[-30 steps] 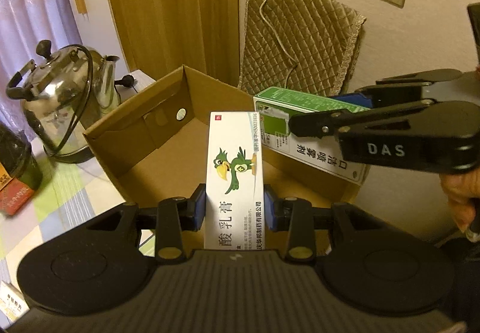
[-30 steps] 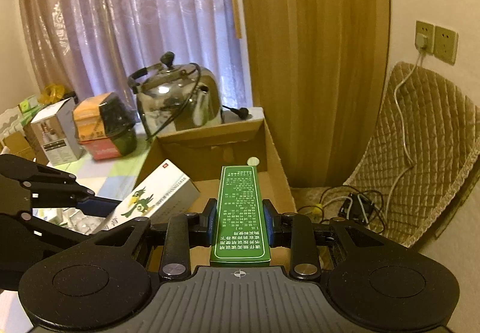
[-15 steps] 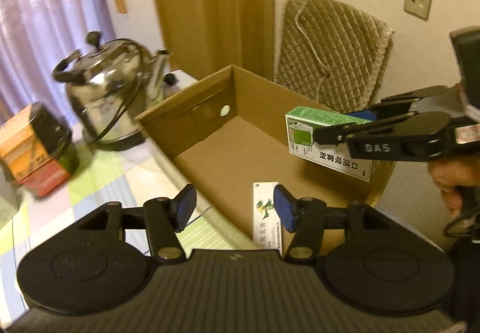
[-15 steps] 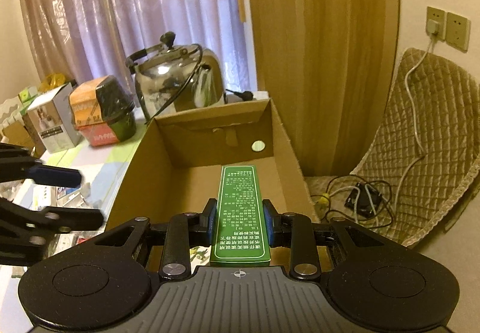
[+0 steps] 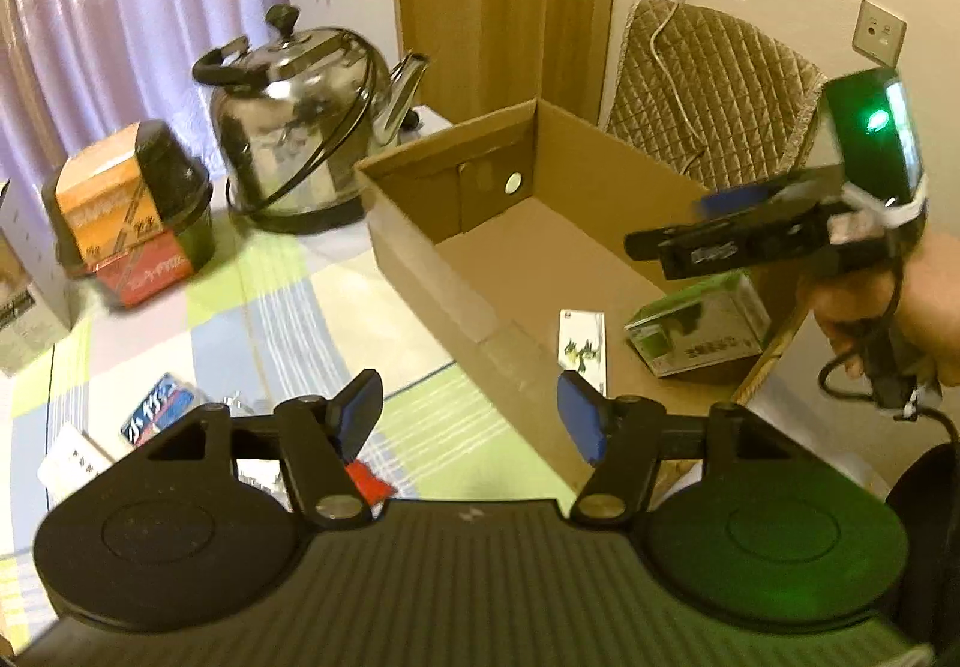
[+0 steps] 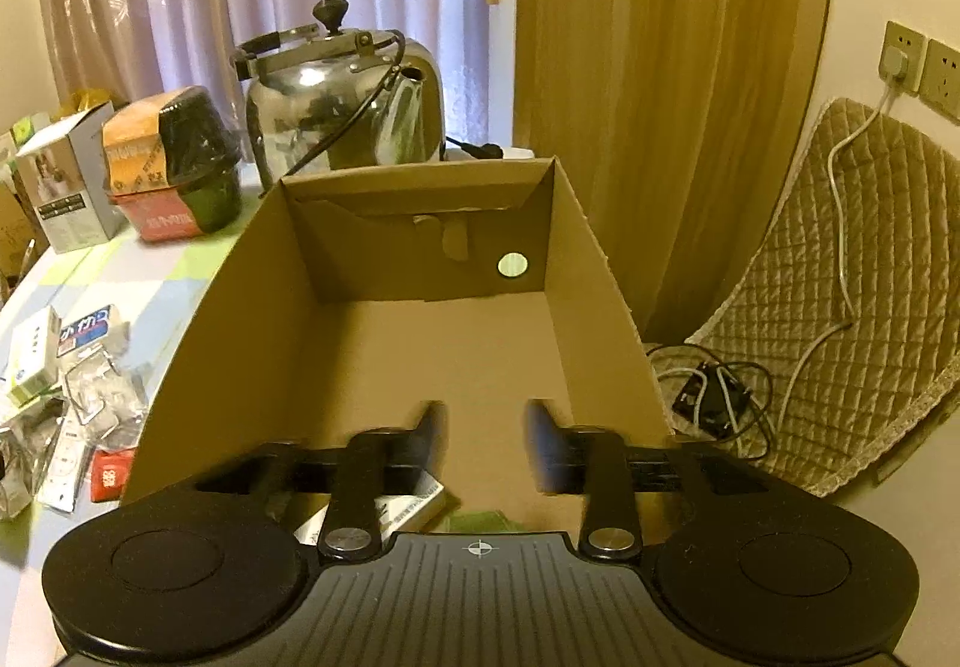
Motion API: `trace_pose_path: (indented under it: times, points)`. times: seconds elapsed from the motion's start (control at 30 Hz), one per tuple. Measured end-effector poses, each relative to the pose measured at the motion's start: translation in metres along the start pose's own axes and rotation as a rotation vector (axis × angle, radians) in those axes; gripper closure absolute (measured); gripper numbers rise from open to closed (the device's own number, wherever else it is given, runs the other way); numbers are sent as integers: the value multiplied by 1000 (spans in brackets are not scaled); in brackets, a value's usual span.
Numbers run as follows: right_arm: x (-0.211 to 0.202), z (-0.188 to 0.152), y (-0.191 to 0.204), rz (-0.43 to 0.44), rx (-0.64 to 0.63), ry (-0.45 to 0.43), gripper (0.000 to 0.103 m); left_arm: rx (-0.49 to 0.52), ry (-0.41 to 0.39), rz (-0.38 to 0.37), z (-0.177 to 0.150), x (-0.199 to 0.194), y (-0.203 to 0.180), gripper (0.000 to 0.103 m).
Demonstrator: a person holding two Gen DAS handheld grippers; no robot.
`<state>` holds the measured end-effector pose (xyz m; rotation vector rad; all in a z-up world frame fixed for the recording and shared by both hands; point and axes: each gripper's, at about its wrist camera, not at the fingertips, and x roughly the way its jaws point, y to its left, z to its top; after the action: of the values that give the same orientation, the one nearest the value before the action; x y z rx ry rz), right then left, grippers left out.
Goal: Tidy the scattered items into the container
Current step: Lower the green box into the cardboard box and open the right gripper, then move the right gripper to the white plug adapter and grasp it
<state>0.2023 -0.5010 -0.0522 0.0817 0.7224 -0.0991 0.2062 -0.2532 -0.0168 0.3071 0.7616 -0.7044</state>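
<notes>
Both boxes are now lying inside the cardboard box, where a second ago each tool was gripping one above it. That cardboard box is sitting open at the table's right edge, and its far wall is showing a round silver sticker. Behind it a steel kettle is standing on the checked tablecloth, with an orange and black package sitting to the kettle's left. A quilted pad is leaning against the wall beyond the cardboard box.

Left tool is hanging open over the near wall of the cardboard box, its blue-padded fingers spread wide and gripping nothing. Right tool is also standing open, its fingers blurred and empty over the cardboard box floor; in the left wrist view a hand is holding it above the right side of the cardboard box.

On the cardboard box floor, the green box is lying flat near the right wall, partly under the right tool. White box with the green bird drawing is lying just left of it, the two apart. Small packets are lying scattered on the table to the left of the cardboard box, among them a blue and white one and a red one.
</notes>
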Motion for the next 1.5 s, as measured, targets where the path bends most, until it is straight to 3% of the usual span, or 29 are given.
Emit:
trace_pose_path:
  times: [0.03, 0.43, 0.87, 1.13, 1.5]
  points:
    - [-5, -1, -1, 2, 10, -29, 0, -8, 2, 3, -4, -1, 1, 43]
    - [-61, 5, 12, 50, 33, -102, 0, -67, 44, 49, -49, -26, 17, 34]
    - [-135, -7, 91, 235, -23, -133, 0, -135, 86, 184, -111, -86, 57, 18]
    - [-142, -40, 156, 357, -153, -52, 0, -196, 79, 250, -138, -125, 83, 5]
    - [-126, -78, 203, 353, -304, 54, 0, -262, 86, 290, -170, -153, 99, 1]
